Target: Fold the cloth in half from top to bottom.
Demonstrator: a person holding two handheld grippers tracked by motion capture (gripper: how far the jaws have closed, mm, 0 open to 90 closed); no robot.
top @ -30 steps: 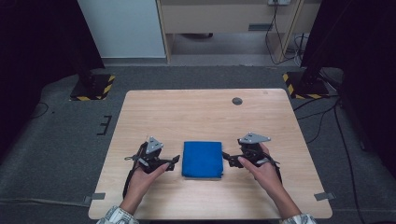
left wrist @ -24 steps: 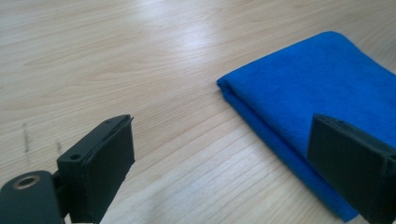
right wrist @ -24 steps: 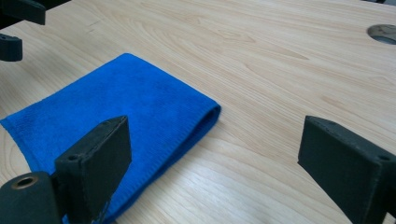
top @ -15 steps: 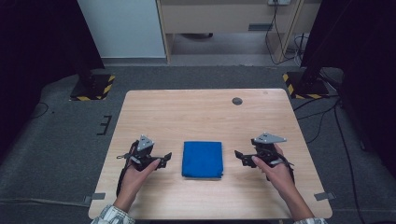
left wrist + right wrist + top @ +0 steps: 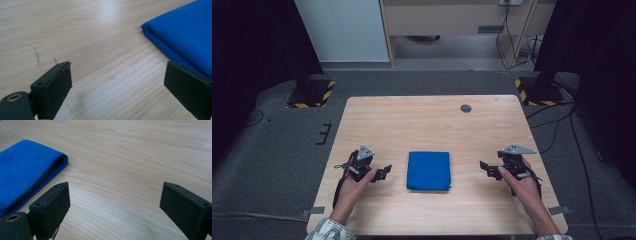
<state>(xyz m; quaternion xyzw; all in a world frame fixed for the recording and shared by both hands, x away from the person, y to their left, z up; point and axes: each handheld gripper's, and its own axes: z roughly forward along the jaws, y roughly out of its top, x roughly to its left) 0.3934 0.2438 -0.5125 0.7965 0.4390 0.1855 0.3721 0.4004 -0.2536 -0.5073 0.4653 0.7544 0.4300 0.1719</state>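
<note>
Lying flat, folded blue cloth (image 5: 428, 170), neat square, wooden table (image 5: 422, 120)

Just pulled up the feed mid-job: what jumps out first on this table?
The folded blue cloth lies flat at the middle of the near half of the wooden table. The left gripper and right gripper flank it, jaws open, touching nothing. A small dark round spot sits near the far edge.

bare wooden table (image 5: 422, 125) across the upper half of the frame, small dark disc (image 5: 466, 108) at upper right of the tabletop, folded blue cloth (image 5: 428, 170) alone at lower centre, open strips of wood on both its sides, nothing between either gripper's parted jaws
</note>
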